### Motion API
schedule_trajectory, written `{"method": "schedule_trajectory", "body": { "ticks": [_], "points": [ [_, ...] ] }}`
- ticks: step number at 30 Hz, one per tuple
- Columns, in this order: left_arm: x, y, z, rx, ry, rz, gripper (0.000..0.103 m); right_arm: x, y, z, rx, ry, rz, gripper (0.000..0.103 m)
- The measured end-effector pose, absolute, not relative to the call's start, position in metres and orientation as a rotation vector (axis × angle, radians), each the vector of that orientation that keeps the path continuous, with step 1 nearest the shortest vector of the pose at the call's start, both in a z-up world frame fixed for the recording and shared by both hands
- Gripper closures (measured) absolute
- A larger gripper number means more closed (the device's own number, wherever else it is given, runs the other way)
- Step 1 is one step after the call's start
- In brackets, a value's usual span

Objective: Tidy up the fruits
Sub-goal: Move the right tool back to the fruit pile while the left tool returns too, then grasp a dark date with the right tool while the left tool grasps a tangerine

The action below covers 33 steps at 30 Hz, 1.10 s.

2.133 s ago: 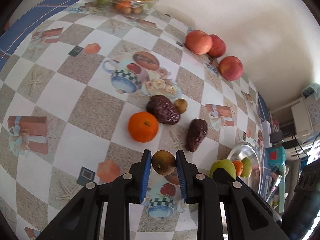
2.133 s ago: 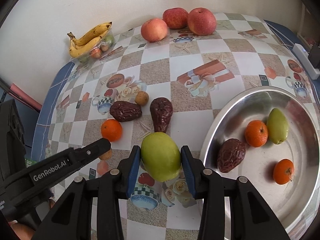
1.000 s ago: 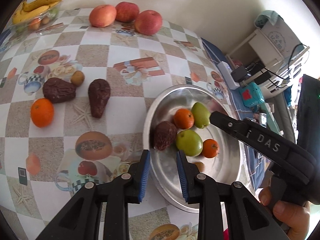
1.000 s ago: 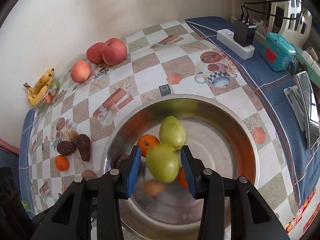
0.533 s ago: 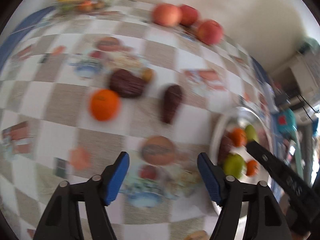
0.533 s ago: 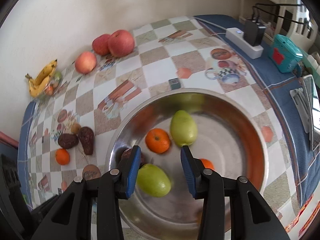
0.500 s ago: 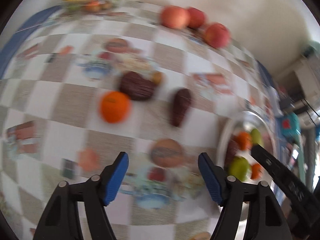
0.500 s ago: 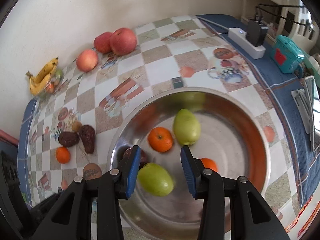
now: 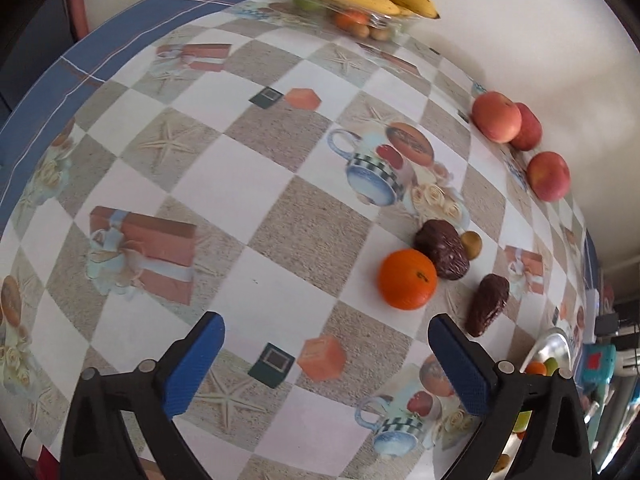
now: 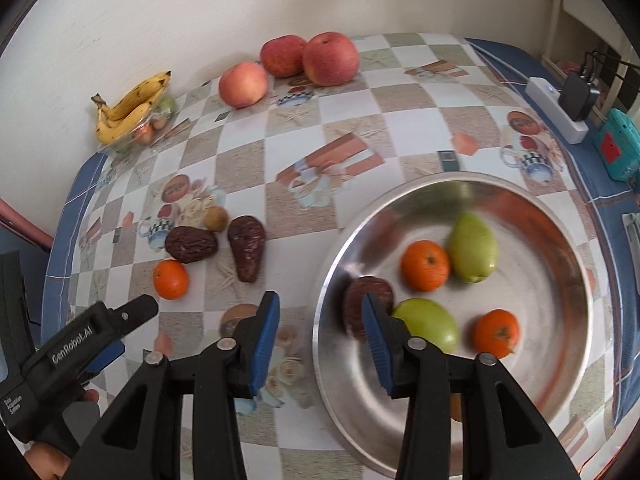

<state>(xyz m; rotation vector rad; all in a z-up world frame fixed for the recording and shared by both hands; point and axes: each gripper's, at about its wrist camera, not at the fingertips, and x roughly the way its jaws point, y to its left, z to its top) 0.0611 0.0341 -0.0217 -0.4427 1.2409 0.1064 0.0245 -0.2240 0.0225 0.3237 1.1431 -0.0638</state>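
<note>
Both claws are hanging released: the left claw [image 9: 324, 352] near an orange [image 9: 407, 279], the right claw [image 10: 318, 330] over a metal bowl's [image 10: 560, 420] rim. Inside are sitting two green fruits [image 10: 473, 247], two oranges [image 10: 425, 265] and a brown fruit [image 10: 366, 294].

We can read one clear mark: "GenRobot.AI" in white letters along the black body of the left gripper [image 10: 120, 330], seen at the lower left of the right wrist view. Beneath it, on the same black handle [image 10: 16, 404], stands a smaller white label in three short lines, beginning "Data"; the rest is too small for us to make out. In the left wrist view we find no legible lettering.
</note>
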Motion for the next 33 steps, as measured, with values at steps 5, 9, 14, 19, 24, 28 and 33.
{"method": "schedule_trajectory", "body": {
  "ticks": [5,9,14,19,24,28,33],
  "points": [
    [0.064,0.029,-0.021,-0.41,1.23,0.09,0.0,0.032,-0.206,0.018,0.314,1.148,-0.027,0.042],
    [0.074,0.023,-0.021,-0.405,1.219,0.068,0.0,0.04,-0.194,0.018,0.317,1.11,0.012,0.042],
    [0.087,0.024,-0.026,-0.445,1.216,0.044,0.0,0.053,-0.188,0.012,0.343,1.061,0.043,0.042],
    [0.093,0.022,-0.033,-0.487,1.219,0.022,0.008,0.066,-0.185,0.0,0.329,1.05,0.043,0.042],
    [0.096,0.017,-0.04,-0.518,1.243,-0.031,0.022,0.075,-0.18,-0.015,0.322,1.058,0.063,0.042],
    [0.098,0.012,-0.039,-0.526,1.238,-0.092,0.052,0.078,-0.174,-0.024,0.322,1.068,0.073,0.056],
    [0.096,0.008,-0.036,-0.539,1.238,-0.128,0.064,0.078,-0.166,-0.022,0.292,1.054,0.087,0.08]
  ]
}}
